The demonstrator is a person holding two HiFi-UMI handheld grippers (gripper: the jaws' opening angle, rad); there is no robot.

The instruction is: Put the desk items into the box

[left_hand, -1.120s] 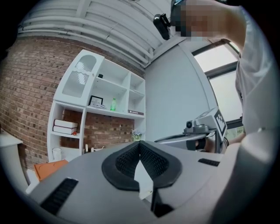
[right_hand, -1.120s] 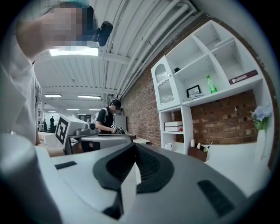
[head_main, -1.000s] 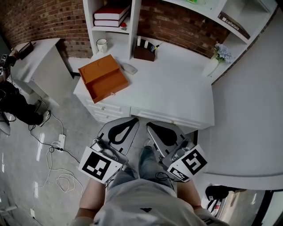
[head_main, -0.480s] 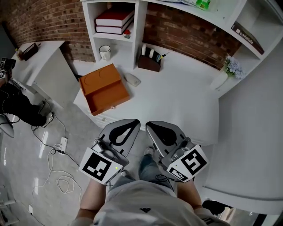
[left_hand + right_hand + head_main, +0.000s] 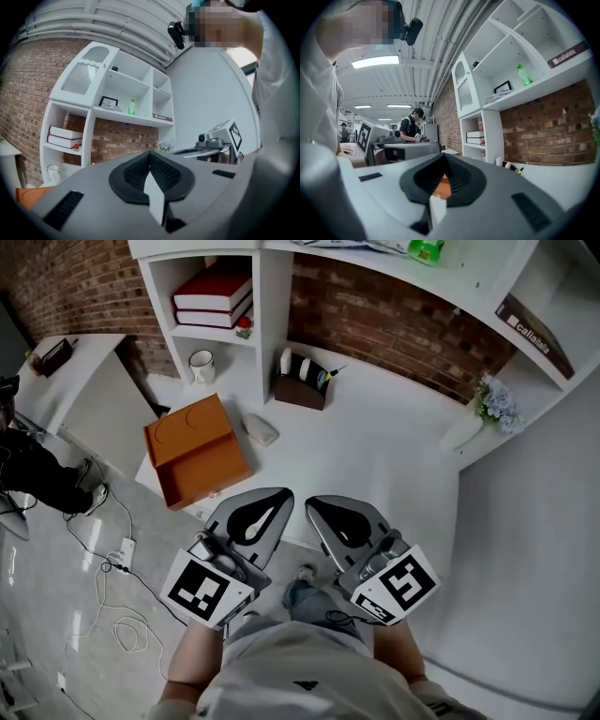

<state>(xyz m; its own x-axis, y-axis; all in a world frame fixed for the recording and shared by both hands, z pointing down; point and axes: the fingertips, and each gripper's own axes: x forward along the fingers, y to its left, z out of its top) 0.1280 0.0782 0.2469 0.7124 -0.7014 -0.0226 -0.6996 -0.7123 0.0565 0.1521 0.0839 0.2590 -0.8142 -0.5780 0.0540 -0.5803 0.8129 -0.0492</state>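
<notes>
An orange wooden box [image 5: 192, 451] lies open on the left end of the white desk [image 5: 375, 456]; a slice of it shows in the left gripper view [image 5: 28, 196]. A white mouse-like item [image 5: 260, 429] lies just right of the box. A brown desk organiser [image 5: 302, 386] with small items stands at the back, and a white mug [image 5: 201, 365] sits in the shelf corner. My left gripper [image 5: 279, 494] and right gripper [image 5: 315, 503] hover side by side over the desk's front edge. Both point level, both are shut, and neither holds anything.
A white shelf unit [image 5: 258, 324] with red books [image 5: 212, 292] rises at the back against the brick wall. A vase of flowers [image 5: 489, 401] stands at the desk's right end. Cables [image 5: 103, 568] lie on the floor at the left. A person [image 5: 412, 126] works in the background.
Both grippers have moved forward together, from in front of the desk to over its front edge. The desk and the orange box now lie closer. Both jaws stayed shut.
</notes>
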